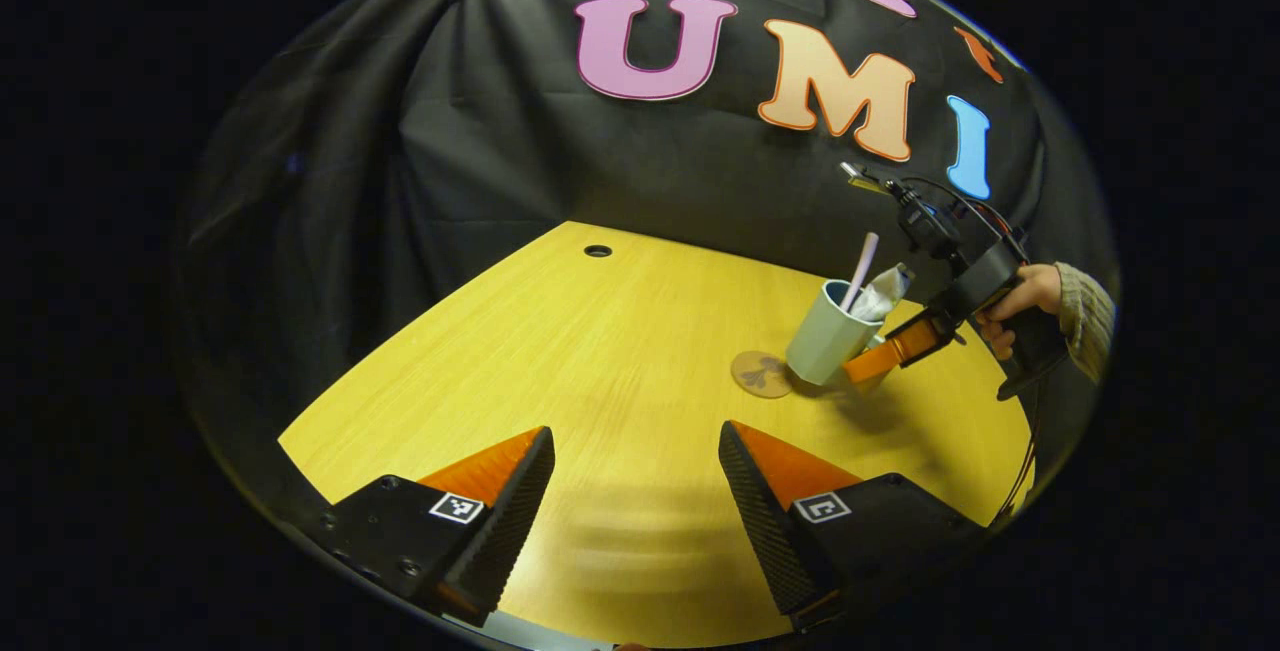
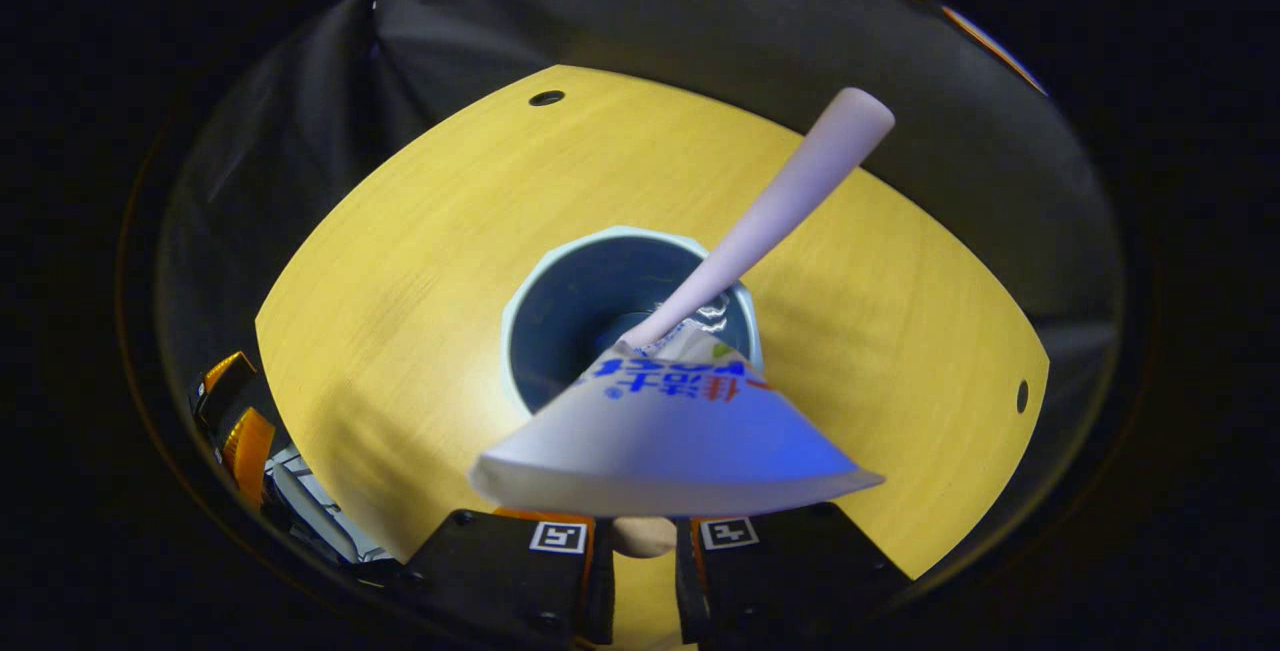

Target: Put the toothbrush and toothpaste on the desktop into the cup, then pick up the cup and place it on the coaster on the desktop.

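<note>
We see a pale grey-green faceted cup (image 1: 830, 336) tilted on the yellow wooden table (image 1: 560, 351), toward its far right. A pale pink toothbrush (image 1: 860, 271) stands in it, handle up and leaning right. Beside it in the cup sits a white toothpaste tube (image 1: 882, 293), crimped end up. Just left of the cup lies a round brown coaster (image 1: 760, 374) with a dark pattern.

Right tool (image 1: 868, 363) grips the cup (image 1: 828, 336) holding toothbrush (image 1: 861, 269) beside coaster (image 1: 759, 373).
</note>
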A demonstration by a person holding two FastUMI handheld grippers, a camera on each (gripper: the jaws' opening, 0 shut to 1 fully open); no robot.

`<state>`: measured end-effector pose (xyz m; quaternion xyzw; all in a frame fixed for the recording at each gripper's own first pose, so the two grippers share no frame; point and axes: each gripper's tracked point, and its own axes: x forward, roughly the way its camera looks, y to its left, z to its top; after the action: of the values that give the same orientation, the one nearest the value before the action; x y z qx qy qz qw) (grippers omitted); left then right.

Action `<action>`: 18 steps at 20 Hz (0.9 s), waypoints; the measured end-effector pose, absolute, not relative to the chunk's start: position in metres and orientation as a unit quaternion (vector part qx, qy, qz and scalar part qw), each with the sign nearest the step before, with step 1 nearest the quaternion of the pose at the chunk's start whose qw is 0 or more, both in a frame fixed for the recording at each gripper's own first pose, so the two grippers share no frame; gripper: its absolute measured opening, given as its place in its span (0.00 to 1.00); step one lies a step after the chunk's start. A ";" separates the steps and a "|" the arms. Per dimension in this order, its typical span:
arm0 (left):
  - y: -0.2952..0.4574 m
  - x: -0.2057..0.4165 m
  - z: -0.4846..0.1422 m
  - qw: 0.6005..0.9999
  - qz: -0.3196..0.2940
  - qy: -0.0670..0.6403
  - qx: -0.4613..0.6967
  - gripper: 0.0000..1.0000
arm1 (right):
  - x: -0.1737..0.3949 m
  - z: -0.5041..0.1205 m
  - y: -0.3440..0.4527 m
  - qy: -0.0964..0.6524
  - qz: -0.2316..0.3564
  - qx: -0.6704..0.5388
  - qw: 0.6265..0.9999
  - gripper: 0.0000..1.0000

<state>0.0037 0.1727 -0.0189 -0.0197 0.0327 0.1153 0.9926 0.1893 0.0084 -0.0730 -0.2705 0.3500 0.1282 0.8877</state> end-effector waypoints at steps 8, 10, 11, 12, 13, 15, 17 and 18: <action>0.204 -0.017 -0.029 0.989 0.133 0.041 -0.039 0.96 | 0.187 -0.068 0.005 0.369 0.125 -0.287 0.875 0.24; 0.209 -0.019 -0.031 0.990 0.130 0.044 -0.038 0.96 | 0.187 -0.067 0.004 0.370 0.117 -0.289 0.875 0.27; 0.210 -0.019 -0.031 0.990 0.129 0.046 -0.037 0.96 | 0.187 -0.069 0.006 0.371 0.116 -0.289 0.875 0.27; 0.212 -0.017 -0.031 0.990 0.130 0.049 -0.036 0.95 | 0.186 -0.069 0.004 0.375 0.115 -0.287 0.874 0.27; 0.216 -0.018 -0.030 0.990 0.131 0.048 -0.033 0.95 | 0.186 -0.070 0.004 0.379 0.113 -0.285 0.873 0.24; 0.219 -0.018 -0.021 0.990 0.134 0.039 -0.026 0.96 | 0.187 -0.069 0.005 0.378 0.112 -0.282 0.875 0.27; 0.217 -0.016 -0.014 0.991 0.132 0.031 -0.020 0.95 | 0.183 -0.070 0.004 0.380 0.111 -0.282 0.874 0.28; 0.215 -0.015 -0.013 0.991 0.129 0.033 -0.018 0.96 | 0.182 -0.072 0.007 0.380 0.112 -0.286 0.873 0.30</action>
<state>-0.0148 0.2152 -0.0133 -0.0178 0.0325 0.1285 0.9910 0.1819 0.0067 -0.0717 -0.2856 0.3796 0.1121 0.8728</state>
